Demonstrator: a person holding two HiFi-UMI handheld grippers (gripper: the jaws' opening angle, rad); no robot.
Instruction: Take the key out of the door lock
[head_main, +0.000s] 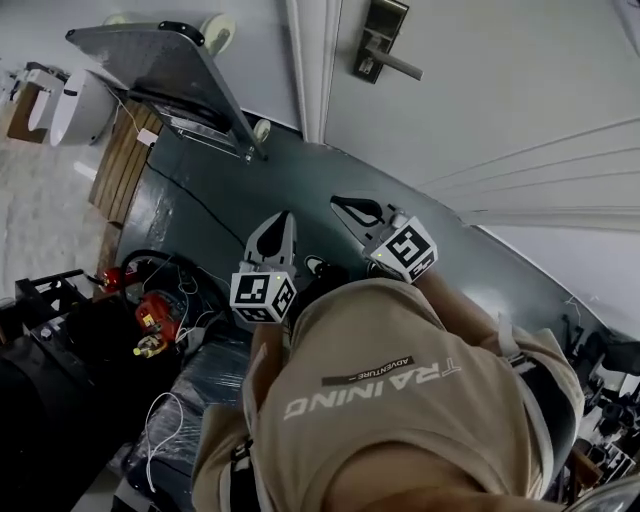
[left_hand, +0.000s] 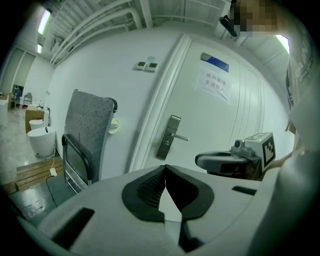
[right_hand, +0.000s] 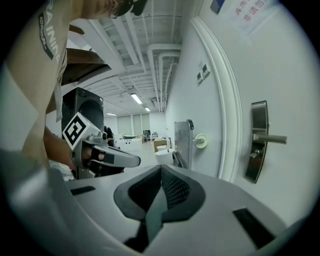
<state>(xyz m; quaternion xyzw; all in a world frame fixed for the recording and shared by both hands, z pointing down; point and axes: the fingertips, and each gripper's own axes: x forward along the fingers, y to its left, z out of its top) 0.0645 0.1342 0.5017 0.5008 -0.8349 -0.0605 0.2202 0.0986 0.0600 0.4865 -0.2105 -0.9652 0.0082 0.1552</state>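
So where's the key just now?

Over in the door lock (right_hand: 259, 140), as far as I can judge. A small piece sticks out of the plate just under the lever (right_hand: 272, 138), and I take that for the key (right_hand: 255, 154). It's too small to be sure.

And the grippers?

Both are held low, close to the person's body and well apart from the door (head_main: 500, 90). The left gripper (left_hand: 165, 167) has its fingers pressed together at the tips with nothing between them. The right gripper (right_hand: 161, 167) is the same: tips touching, empty.

Which one should go in?

The right, I'd say, since its camera looks along the door face at the lock. It should spread its fingers before it arrives, come in level with the key, and pinch the flat of it rather than the edge. If the key sits turned, bring it back in line with the slot first. Then draw it straight out from the plate, no levering sideways, and keep clear of the lever above.
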